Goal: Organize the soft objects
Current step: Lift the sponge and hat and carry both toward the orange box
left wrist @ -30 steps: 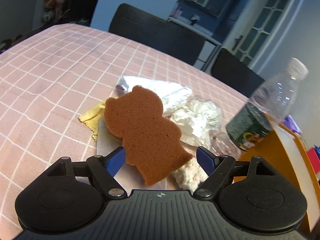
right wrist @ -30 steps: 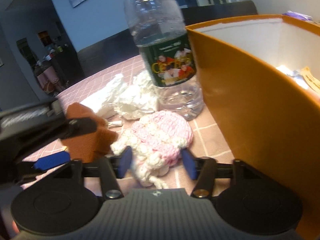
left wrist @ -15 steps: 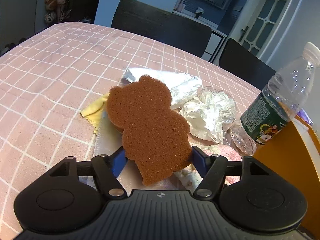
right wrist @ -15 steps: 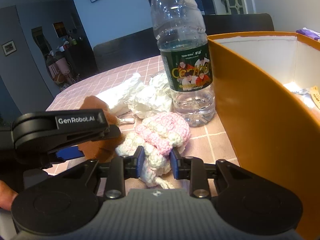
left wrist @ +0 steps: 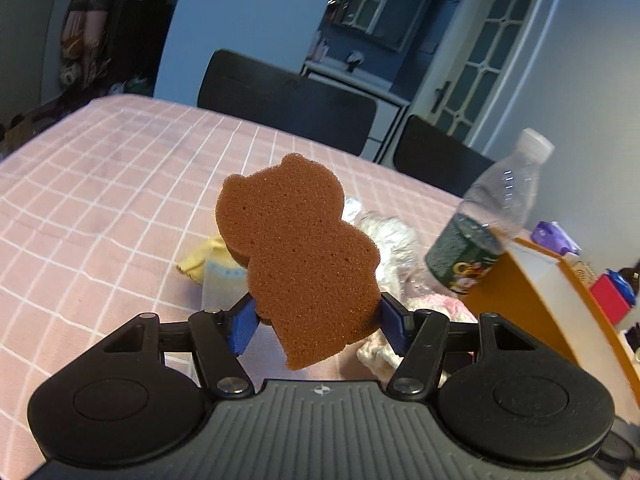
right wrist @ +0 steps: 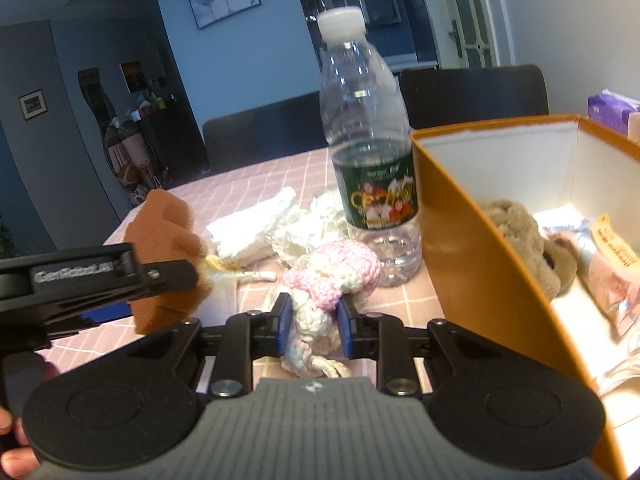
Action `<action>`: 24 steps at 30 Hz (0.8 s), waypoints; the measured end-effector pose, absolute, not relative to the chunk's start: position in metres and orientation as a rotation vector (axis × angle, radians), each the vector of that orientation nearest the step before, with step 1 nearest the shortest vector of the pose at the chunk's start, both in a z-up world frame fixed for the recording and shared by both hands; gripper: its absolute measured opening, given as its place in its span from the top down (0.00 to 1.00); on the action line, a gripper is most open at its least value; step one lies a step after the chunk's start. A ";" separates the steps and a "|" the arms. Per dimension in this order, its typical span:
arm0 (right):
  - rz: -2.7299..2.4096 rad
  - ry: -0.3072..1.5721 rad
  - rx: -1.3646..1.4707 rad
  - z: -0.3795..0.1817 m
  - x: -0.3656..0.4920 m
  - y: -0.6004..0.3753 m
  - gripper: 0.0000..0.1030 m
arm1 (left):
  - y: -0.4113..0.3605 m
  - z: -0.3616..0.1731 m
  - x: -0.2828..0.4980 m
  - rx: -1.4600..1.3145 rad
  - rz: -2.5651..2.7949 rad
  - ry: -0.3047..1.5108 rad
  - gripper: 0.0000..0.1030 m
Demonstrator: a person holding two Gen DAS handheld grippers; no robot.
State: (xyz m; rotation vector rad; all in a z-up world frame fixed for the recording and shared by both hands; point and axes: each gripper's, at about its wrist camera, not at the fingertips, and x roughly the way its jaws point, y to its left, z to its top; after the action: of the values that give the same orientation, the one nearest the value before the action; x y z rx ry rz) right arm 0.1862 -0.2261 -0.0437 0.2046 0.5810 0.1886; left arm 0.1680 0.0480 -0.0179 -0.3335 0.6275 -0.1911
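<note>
Sponge (left wrist: 298,256), brown and bear-shaped, sits pinched between the blue pads of the left tool (left wrist: 316,322), lifted clear of the pink checked counter (left wrist: 100,208). Beyond that tool lie a yellow cloth (left wrist: 200,258) and crumpled white wrappers (left wrist: 386,236). The right tool (right wrist: 313,322) is clamped narrow on a pink-and-white knitted piece (right wrist: 332,276). A water bottle (right wrist: 370,160) stands just beyond it, and to its right is the orange box (right wrist: 472,240), with a brown plush (right wrist: 524,236) inside.
</note>
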 end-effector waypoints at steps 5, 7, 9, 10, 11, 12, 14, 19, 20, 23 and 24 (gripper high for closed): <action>0.200 0.549 0.200 -0.030 0.173 -0.230 0.77 | 0.062 -0.001 0.151 -0.345 -0.236 0.595 0.30; 0.212 0.542 0.205 -0.024 0.168 -0.232 0.77 | 0.066 0.005 0.145 -0.334 -0.241 0.580 0.30; 0.226 0.531 0.200 -0.017 0.163 -0.233 0.77 | 0.069 0.012 0.139 -0.320 -0.251 0.565 0.30; 0.231 0.524 0.199 -0.013 0.161 -0.234 0.77 | 0.070 0.016 0.136 -0.312 -0.256 0.557 0.30; 0.239 0.518 0.200 -0.008 0.158 -0.235 0.77 | 0.070 0.019 0.133 -0.304 -0.261 0.550 0.30; 0.249 0.513 0.203 -0.004 0.155 -0.236 0.77 | 0.070 0.022 0.130 -0.292 -0.269 0.542 0.30; 0.265 0.508 0.207 0.005 0.150 -0.240 0.77 | 0.067 0.028 0.124 -0.268 -0.291 0.528 0.30; 0.274 0.487 0.187 0.032 0.135 -0.256 0.78 | 0.048 0.042 0.113 -0.207 -0.385 0.500 0.30; 0.274 0.485 0.184 0.038 0.132 -0.262 0.78 | 0.042 0.045 0.112 -0.194 -0.411 0.496 0.30; 0.263 0.482 0.157 0.057 0.124 -0.281 0.78 | 0.023 0.052 0.110 -0.158 -0.487 0.489 0.30; 0.256 0.482 0.143 0.064 0.122 -0.287 0.78 | 0.016 0.054 0.110 -0.147 -0.514 0.490 0.30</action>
State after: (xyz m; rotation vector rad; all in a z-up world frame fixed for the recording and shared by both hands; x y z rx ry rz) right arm 0.1221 -0.2875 0.0639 0.1429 0.4819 0.2556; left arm 0.1105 0.0161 0.0542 -0.1473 0.4899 -0.5141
